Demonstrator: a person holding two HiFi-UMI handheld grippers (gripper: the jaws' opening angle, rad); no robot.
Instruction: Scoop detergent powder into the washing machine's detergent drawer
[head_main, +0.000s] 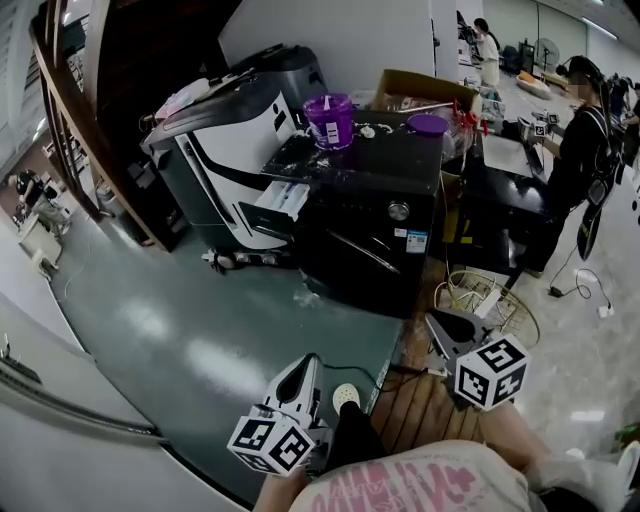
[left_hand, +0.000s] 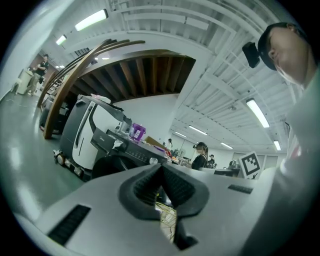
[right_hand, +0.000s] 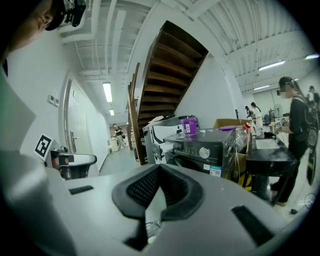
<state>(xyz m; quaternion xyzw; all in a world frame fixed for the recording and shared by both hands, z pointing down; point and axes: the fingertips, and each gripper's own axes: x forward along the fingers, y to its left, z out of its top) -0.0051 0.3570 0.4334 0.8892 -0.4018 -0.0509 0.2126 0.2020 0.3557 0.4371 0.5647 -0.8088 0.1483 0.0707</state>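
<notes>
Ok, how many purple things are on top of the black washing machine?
2, both on the black washing machine: a purple tub at the back left, a flat purple lid at the back right. Clutter beside the lid may hide more.

Dead ahead, the washing machine (head_main: 370, 240) stood on the floor (head_main: 180, 340). On its top, the tub (head_main: 329, 120) sat at the back left corner and the lid (head_main: 428, 124) at the back right. A drawer (head_main: 280, 200) stuck out at its front left. A second machine (head_main: 215, 150) stood just left of it, and a cardboard box (head_main: 420, 88) behind it. A wire basket (head_main: 495, 300) lay by its front right corner. The left gripper (head_main: 305, 365) and the right gripper (head_main: 440, 322) hung in front, well apart from it.
</notes>
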